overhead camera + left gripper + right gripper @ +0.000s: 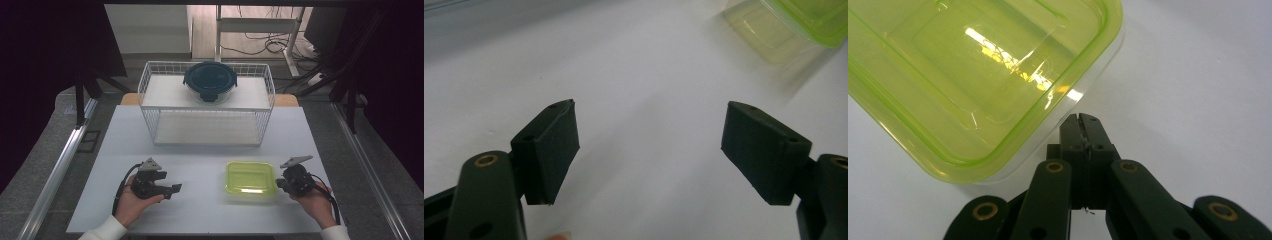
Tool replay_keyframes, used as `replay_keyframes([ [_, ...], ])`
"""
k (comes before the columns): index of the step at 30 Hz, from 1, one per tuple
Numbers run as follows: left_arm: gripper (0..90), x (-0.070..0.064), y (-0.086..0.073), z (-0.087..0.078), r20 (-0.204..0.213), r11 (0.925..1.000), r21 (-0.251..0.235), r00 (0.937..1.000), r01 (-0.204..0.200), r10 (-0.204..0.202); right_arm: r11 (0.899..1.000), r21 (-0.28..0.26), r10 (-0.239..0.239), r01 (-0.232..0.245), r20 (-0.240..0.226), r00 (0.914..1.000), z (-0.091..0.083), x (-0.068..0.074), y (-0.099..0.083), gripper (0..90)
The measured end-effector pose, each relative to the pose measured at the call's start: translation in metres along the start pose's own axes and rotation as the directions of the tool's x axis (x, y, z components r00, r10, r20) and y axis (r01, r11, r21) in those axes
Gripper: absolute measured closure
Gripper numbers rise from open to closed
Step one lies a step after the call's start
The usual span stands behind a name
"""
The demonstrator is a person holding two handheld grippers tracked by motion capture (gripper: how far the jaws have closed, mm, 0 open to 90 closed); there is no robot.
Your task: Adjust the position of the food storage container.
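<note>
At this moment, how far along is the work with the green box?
Nothing looks done yet: the green box sits on the table, its lid on. The right gripper is shut, its tip at the box's edge, holding nothing. The left gripper is open and apart. Gripping and moving the box are left.

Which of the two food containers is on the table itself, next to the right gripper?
The square container with the yellow-green lid; it lies on the white table beside the right gripper. The round container with the dark lid sits on the wire rack.

Container (250, 177) between grippers, before rack (207, 102)
</note>
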State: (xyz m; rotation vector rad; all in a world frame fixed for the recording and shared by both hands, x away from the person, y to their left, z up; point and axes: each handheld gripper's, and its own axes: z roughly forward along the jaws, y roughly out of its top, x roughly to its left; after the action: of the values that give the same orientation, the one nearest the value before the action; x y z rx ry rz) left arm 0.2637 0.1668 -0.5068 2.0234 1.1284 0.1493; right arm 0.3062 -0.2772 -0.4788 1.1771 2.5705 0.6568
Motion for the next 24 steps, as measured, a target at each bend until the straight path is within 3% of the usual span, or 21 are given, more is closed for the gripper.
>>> replay_keyframes([
  [24, 22.6, 0.003, 0.0, -0.002, -0.007, 1.0, 0.003, 1.0, 0.005, -0.005, 0.996, -0.003, -0.091, 0.091, -0.02, 0.9957, 0.025, 0.037, 0.028, 88.8],
])
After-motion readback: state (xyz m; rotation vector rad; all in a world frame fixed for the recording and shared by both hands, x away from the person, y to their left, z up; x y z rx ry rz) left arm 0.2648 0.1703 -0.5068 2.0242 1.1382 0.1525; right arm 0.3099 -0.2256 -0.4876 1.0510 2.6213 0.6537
